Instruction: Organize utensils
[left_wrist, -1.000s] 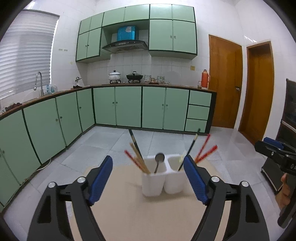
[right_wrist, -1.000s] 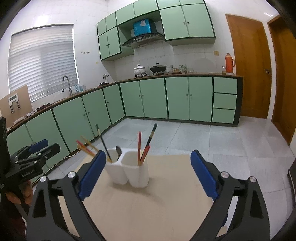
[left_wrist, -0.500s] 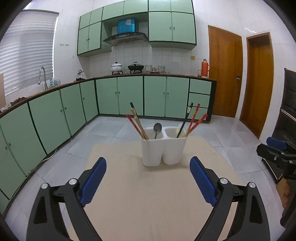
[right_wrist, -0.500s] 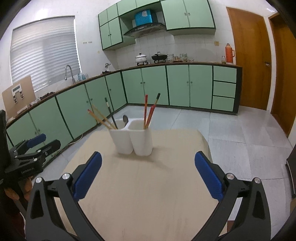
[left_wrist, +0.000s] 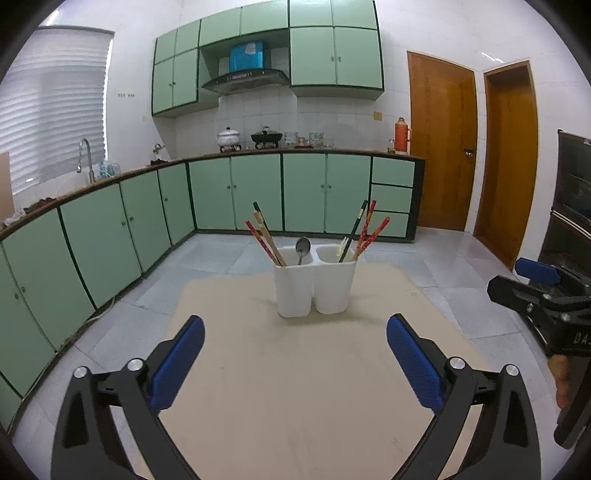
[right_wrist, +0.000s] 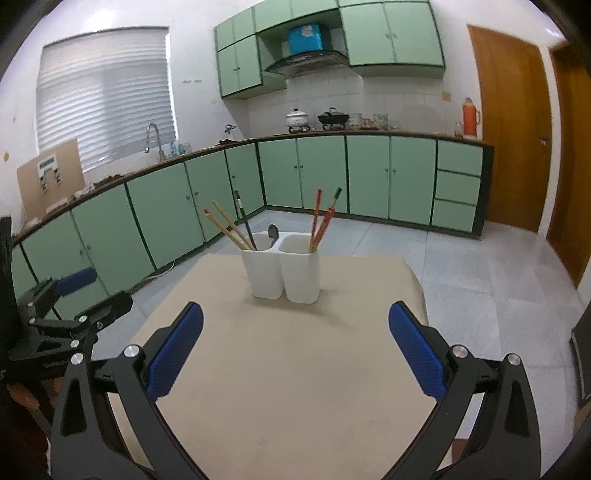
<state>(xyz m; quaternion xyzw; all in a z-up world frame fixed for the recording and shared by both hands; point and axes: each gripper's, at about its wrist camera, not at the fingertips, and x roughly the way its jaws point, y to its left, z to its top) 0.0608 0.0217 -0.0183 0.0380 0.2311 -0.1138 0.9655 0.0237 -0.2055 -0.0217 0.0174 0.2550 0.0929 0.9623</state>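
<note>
Two grippers, one in each of my hands, hang over a beige table top with nothing between the jaws of either. My left gripper has just been opening and now stands wide apart, its blue pads framing bare table. Its lower arms run off the bottom of the left wrist view, so I cannot see where I grip it.

Ahead of it, toward the far end of the table, stands the white utensil holder, upright, with two compartments side by side. Going left to right: the left compartment carries a fan of chopsticks, red, pale wood and black, leaning left, and beside them a metal spoon with its bowl up. The right compartment carries a black chopstick and red ones leaning right, plus a pale item at the rim that is too small to name. How deep anything reaches is hidden by the white walls.

My right gripper has also just been opening and is spread fully, pads apart over the table, well short of the holder. In the left wrist view it is cut off at the right edge, with part of my hand behind it; in the right wrist view the left gripper is cropped by the left edge.
</note>
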